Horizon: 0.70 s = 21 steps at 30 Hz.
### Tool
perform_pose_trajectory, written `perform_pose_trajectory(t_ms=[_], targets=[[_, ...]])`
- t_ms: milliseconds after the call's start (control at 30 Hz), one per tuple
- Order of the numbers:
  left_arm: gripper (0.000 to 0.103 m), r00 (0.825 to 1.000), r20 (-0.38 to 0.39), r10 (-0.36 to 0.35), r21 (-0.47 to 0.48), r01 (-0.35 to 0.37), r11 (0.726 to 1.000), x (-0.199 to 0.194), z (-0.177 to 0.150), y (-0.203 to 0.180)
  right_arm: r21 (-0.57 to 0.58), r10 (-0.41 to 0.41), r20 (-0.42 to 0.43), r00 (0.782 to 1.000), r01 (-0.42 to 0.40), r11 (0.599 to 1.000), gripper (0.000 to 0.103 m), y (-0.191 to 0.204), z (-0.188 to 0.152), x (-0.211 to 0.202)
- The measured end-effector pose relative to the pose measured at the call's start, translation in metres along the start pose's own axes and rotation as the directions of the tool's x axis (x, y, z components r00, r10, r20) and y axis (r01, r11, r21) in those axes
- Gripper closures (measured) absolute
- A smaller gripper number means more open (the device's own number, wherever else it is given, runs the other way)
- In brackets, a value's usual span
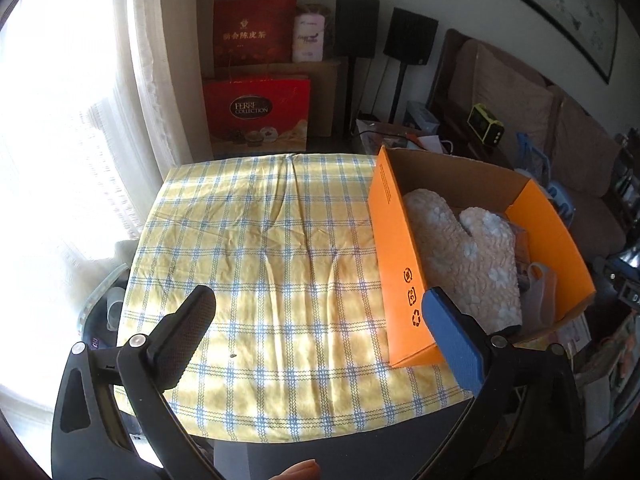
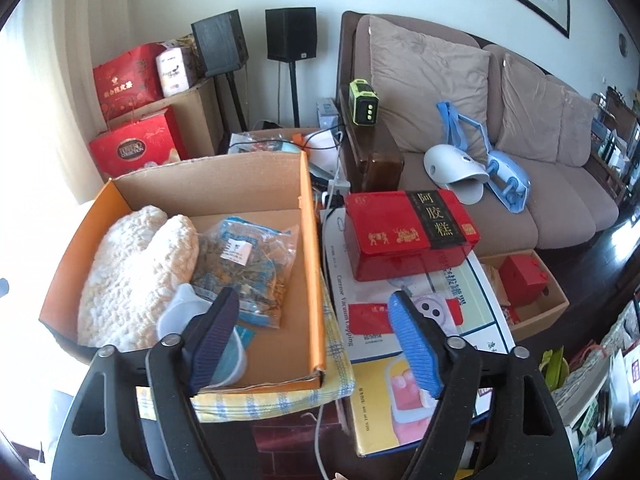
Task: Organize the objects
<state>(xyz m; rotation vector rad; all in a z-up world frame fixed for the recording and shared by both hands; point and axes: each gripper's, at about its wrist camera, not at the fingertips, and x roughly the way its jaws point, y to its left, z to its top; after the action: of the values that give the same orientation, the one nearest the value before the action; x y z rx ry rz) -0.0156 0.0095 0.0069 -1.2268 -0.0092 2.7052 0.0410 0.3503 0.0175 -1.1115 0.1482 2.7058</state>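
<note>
Two grippers are in my views, and neither has anything in it. My left gripper (image 1: 320,312) hangs over the near part of the table, its jaws spread wide with only the yellow checked tablecloth (image 1: 260,240) showing between them. Its blue-padded finger overlaps the near corner of the orange cardboard box (image 1: 394,240) in the left wrist view; I cannot tell whether it touches the box. A fingertip of the person holding it shows at the bottom edge of that view.

My right gripper (image 2: 316,316) is over the box's near right corner, jaws released and empty, one finger above the box interior and the other outside the box's right wall.

The box sits on the right side of the table, right up to the cloth's right edge. Inside it, a fluffy cream mitten (image 2: 132,264) lies along the left wall. Beside the mitten, toward the middle, is a clear bag of small blue and yellow pieces (image 2: 248,256). A whitish plastic item (image 2: 184,308) lies in the near part, partly hidden behind my right gripper's dark finger, so I cannot make out what it is.

Off the table's right edge, a red tin (image 2: 408,232) rests on stacked printed cartons (image 2: 472,320), with a brown sofa (image 2: 520,140) behind.
</note>
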Motion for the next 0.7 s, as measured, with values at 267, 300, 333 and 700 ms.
perform_pose_trajectory(t_ms=[267, 300, 333, 700], targets=[[0.0, 0.999, 0.017, -0.038, -0.071, 0.04, 0.997, -0.005, -0.007, 0.016, -0.055, 0.059, 0.0, 0.998, -0.059, 0.997, 0.001, 0.05, -0.004, -0.001], [0.0, 0.999, 0.013, -0.049, -0.073, 0.05, 0.996, -0.006, -0.008, 0.016, -0.052, 0.065, -0.004, 0.998, -0.066, 0.996, 0.001, 0.055, -0.004, 0.0], [0.0, 0.999, 0.012, -0.051, -0.074, 0.052, 0.996, -0.007, -0.009, 0.017, -0.046, 0.075, -0.01, 0.997, -0.076, 0.996, 0.001, 0.059, -0.005, 0.001], [0.0, 0.999, -0.007, 0.042, -0.096, -0.043, 0.994, -0.015, -0.028, 0.025, -0.04, 0.117, -0.028, 0.993, -0.118, 0.992, 0.001, 0.094, -0.019, -0.002]])
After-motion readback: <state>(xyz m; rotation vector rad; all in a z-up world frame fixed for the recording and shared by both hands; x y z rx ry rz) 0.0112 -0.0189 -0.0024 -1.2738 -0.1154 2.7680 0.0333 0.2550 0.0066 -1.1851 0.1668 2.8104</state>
